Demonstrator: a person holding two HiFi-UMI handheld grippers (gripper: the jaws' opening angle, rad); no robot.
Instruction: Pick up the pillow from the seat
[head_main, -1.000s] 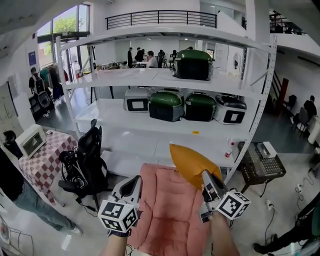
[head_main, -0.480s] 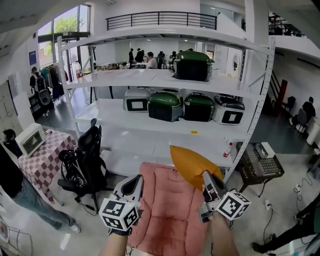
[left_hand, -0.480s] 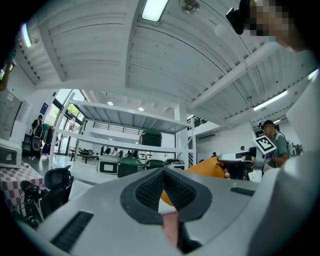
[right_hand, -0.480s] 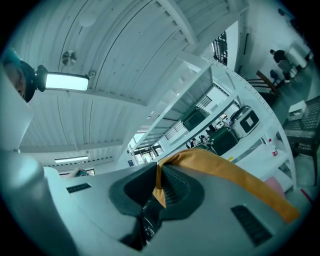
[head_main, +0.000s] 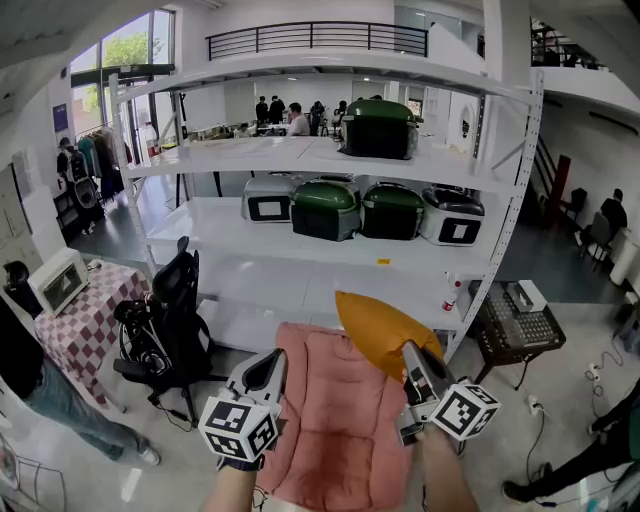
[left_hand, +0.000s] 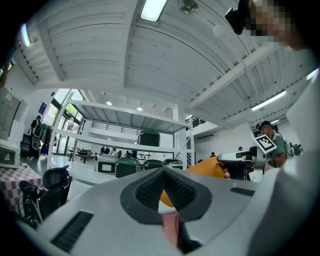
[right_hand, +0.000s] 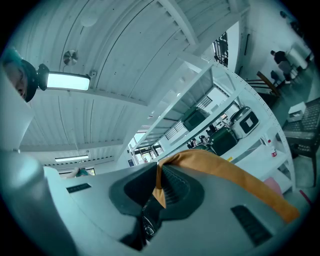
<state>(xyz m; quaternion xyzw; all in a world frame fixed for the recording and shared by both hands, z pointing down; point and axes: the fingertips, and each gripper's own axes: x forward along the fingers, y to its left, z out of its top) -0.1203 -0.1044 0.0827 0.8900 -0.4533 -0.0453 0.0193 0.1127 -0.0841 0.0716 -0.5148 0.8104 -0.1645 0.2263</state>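
Head view high, forward-down; gripper views low along jaws; all share pillow (head_main: 380, 330), shelf rack (head_main: 230, 152).

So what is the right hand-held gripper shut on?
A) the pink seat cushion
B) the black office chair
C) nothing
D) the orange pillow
D: the right hand-held gripper has a fold of the orange pillow pinched between its closed jaws.

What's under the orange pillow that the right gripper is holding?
The pink seat cushion lies below the orange pillow, which the right gripper pinches by an edge. The pillow covers the cushion's upper right corner, and the cushion hides the seat itself.
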